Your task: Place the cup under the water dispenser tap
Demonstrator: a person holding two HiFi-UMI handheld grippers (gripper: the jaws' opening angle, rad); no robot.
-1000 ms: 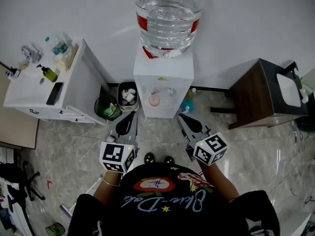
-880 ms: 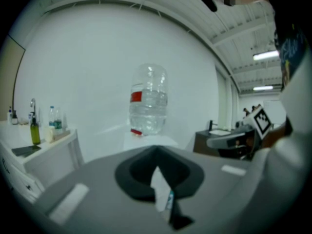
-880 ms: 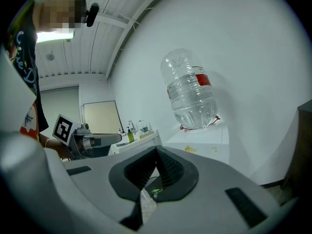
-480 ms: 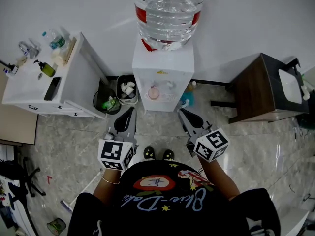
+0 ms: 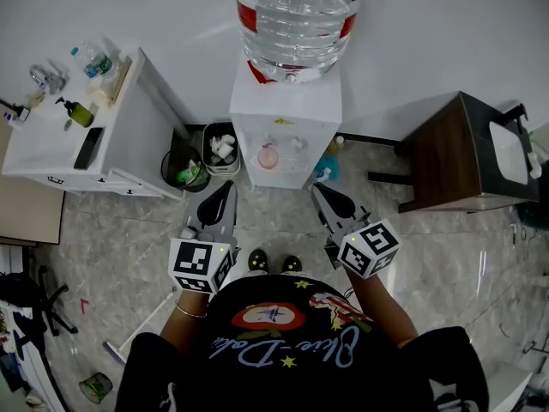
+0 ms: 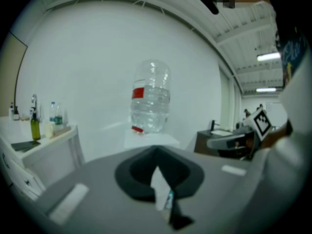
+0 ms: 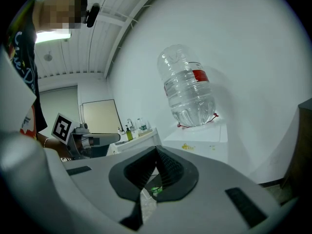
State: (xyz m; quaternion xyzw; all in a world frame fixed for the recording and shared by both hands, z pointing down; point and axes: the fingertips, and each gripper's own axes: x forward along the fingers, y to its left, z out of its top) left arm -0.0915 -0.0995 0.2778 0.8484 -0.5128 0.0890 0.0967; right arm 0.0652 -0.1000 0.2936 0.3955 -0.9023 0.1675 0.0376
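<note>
The white water dispenser stands against the wall with a big clear bottle on top. A pink cup sits in its recess below the taps. My left gripper and right gripper hang side by side over the floor, short of the dispenser's front and apart from the cup. Both are shut with nothing between the jaws. From the left gripper I see the bottle ahead; the cup is hidden behind the jaws. The right gripper also faces the bottle.
Left of the dispenser stand a small bin and a round bin, then a white cabinet with bottles on it. A dark brown side table is at the right. Marble floor lies between me and the dispenser.
Only the head view has drifted a little. Both grippers stay shut and keep their place in front of the dispenser.
</note>
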